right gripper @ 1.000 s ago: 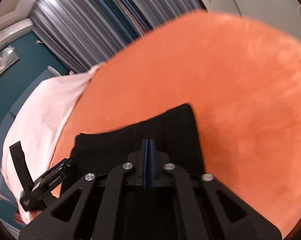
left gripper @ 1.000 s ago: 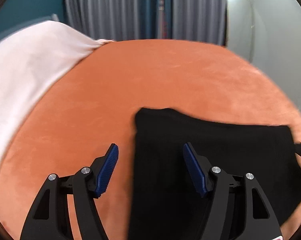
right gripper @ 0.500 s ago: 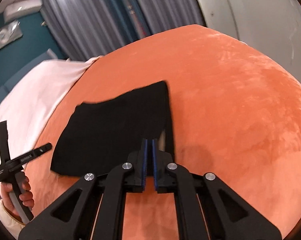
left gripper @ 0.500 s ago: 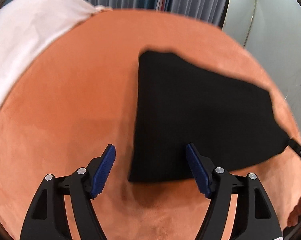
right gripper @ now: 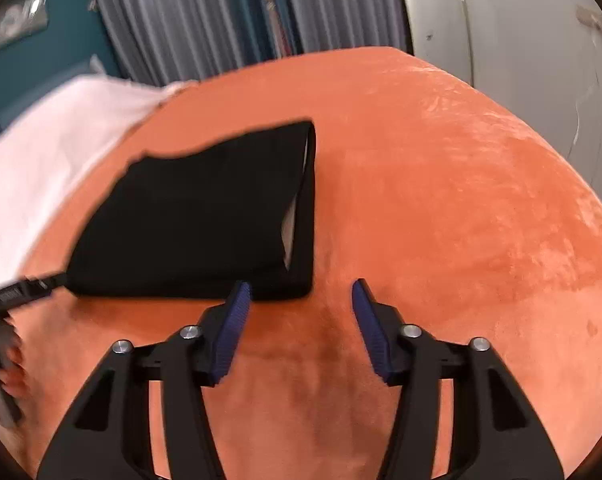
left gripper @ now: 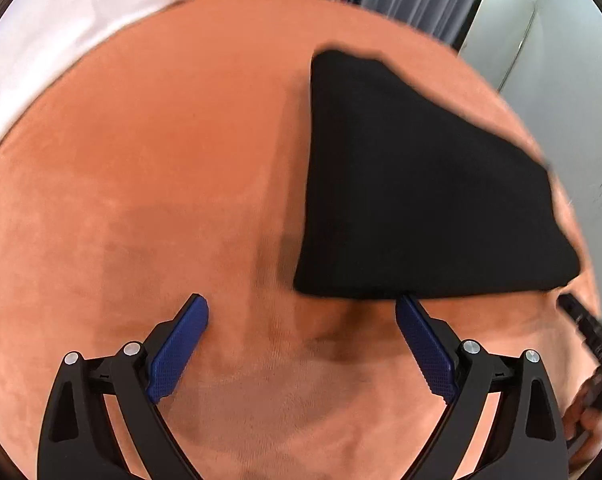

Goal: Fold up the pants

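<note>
Pants (left gripper: 413, 184) lie folded in a compact black stack on the orange surface (left gripper: 161, 200), just beyond both tools. Left gripper (left gripper: 301, 340) and right gripper (right gripper: 299, 320): jaws apart, empty, right nearer the stack's layered edge.

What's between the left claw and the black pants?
Only bare orange blanket, seen from the left wrist, between the left gripper and the pants.

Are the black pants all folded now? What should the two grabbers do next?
Probably just lift both away. The black pants lie as a compact folded stack on the orange cover. The left gripper and right gripper are both open, holding nothing, just short of the stack's near edge.
</note>
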`<state>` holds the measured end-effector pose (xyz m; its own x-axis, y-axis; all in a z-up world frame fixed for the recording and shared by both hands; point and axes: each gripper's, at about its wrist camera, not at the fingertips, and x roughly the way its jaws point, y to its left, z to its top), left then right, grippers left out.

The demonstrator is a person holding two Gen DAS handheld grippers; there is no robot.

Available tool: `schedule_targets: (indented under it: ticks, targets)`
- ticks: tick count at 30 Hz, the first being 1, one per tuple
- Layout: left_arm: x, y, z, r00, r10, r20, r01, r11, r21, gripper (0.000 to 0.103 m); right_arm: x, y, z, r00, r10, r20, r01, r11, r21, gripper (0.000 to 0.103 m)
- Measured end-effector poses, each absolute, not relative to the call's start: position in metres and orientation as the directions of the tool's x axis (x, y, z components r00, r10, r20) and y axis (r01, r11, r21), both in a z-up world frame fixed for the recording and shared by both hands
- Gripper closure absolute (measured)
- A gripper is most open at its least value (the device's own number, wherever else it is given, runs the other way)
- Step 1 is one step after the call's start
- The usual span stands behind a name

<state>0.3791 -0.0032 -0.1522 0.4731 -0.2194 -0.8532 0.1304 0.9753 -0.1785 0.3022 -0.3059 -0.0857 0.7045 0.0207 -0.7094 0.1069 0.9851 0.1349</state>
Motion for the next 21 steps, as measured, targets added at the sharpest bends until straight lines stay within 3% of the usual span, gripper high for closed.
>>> schedule_targets:
  ticks: [2, 3, 6, 11, 15, 21]
  targets:
    - [0.381, -0.018, -0.155, 0.520, -0.142, -0.843, 0.151, 0.986, -0.073, 0.014, 0.314, -0.303, -0.096, 0.690, 0.055, -0.722, 0.090, 0.983, 0.161, 0.055]
    - [0.385, -0.022, -0.156, 0.524, -0.130, -0.842, 0.150, 0.987, -0.059, 0.014, 0.326, -0.303, -0.102, 0.674, 0.065, -0.736, 0.099, 0.979, 0.178, 0.076]
    - [0.400, -0.021, -0.159, 0.527, -0.146, -0.838, 0.134, 0.987, -0.088, 0.012, 0.335, -0.319, -0.100, 0.693, 0.074, -0.717, 0.154, 0.956, 0.248, 0.088]
    - [0.393, -0.020, -0.160, 0.556, -0.116, -0.823, 0.144, 0.989, -0.042, 0.009, 0.340, -0.331, -0.115, 0.690, 0.093, -0.718, 0.192, 0.933, 0.305, 0.089]
    - [0.380, -0.014, -0.149, 0.562, -0.081, -0.823, 0.132, 0.991, -0.007, 0.014, 0.330, -0.327, -0.106, 0.700, 0.099, -0.707, 0.188, 0.929, 0.317, 0.085]
    - [0.364, -0.012, -0.135, 0.572, -0.084, -0.816, 0.138, 0.990, -0.005, 0.016, 0.292, -0.305, -0.062, 0.794, 0.059, -0.605, 0.161, 0.940, 0.302, 0.083]
